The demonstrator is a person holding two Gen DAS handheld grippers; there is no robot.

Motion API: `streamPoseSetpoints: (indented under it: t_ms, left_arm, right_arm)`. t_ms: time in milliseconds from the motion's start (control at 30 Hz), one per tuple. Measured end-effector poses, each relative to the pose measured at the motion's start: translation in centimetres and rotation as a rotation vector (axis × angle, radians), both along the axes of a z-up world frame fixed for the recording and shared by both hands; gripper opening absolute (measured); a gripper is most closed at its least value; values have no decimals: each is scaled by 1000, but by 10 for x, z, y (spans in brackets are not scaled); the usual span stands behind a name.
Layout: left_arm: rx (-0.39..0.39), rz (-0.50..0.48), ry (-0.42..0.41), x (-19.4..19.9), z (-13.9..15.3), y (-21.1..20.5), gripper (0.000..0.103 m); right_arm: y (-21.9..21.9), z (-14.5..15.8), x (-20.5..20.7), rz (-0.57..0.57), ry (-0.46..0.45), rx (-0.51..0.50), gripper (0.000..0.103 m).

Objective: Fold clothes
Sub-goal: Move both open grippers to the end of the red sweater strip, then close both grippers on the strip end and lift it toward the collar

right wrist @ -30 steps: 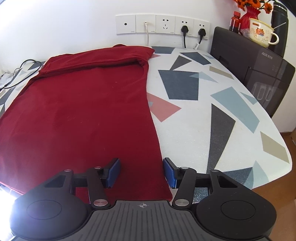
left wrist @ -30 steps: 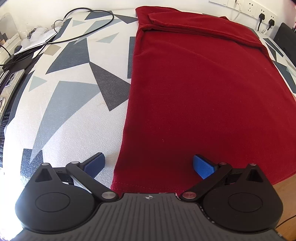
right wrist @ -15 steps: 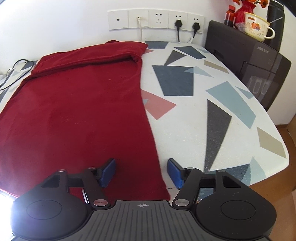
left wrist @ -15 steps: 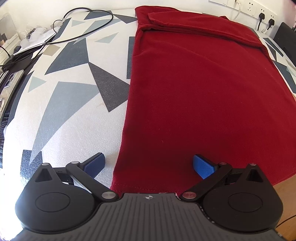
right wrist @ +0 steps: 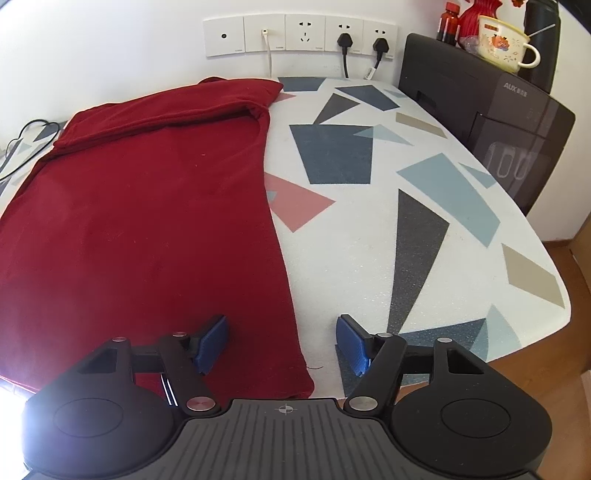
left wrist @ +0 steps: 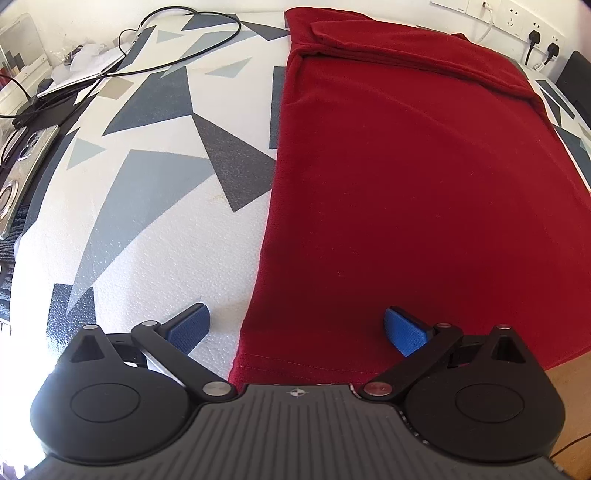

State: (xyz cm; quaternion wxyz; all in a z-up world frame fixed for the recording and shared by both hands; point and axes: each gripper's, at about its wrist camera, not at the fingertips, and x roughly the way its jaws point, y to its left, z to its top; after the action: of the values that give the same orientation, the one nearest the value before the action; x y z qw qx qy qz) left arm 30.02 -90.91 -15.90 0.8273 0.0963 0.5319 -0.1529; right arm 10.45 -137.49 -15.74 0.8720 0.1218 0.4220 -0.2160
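A dark red garment [left wrist: 413,177] lies flat on the table, its far end folded over into a thick band [left wrist: 406,51]. My left gripper [left wrist: 295,328] is open and straddles the near left corner of the hem, one blue pad on bare table, the other over the cloth. In the right wrist view the same garment [right wrist: 147,206] fills the left half. There my right gripper [right wrist: 282,343] is open too, straddling the near right corner, left pad over cloth and right pad over the table. Neither holds anything.
The table [right wrist: 369,243] has a white top with grey, blue and pink shapes. A black appliance [right wrist: 480,110] with a mug [right wrist: 506,44] stands at the far right below wall sockets [right wrist: 303,35]. Black cables [left wrist: 184,40] and a phone [left wrist: 22,162] lie at the left.
My right gripper has opened wider and drawn slightly back, so the hem corner now shows between its pads. The left gripper and the garment have stayed put.
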Motion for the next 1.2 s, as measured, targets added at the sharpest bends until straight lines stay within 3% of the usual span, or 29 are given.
streamPoseSetpoints:
  t_ms: [233, 400, 500, 533, 600, 733, 900, 1033, 1200]
  left_arm:
    - [-5, -31, 8, -2, 7, -7, 79]
    - [-19, -57, -1, -4, 11, -10, 56]
    - [-49, -59, -5, -3, 13, -9, 29]
    - [-64, -54, -4, -2, 13, -7, 15]
    - [-112, -5, 11, 1, 13, -2, 13]
    - [-215, 90, 34, 2, 15, 16, 10]
    - [-282, 93, -23, -14, 31, 36, 7]
    - [-300, 89, -47, -27, 36, 48, 6]
    - [-351, 139, -6, -28, 21, 65, 6]
  right_arm:
    - [2, 1, 1, 3, -1, 6, 54]
    - [7, 3, 5, 17, -6, 12, 37]
    - [11, 5, 8, 26, -12, 21, 24]
    - [12, 5, 9, 29, -14, 24, 20]
    - [15, 6, 11, 35, -18, 34, 8]
    - [10, 8, 9, 10, -31, 67, 6]
    - [-5, 22, -9, -35, -108, 160, 5]
    - [1, 37, -21, -3, -126, 145, 5]
    - [5, 36, -28, -18, -108, 131, 5]
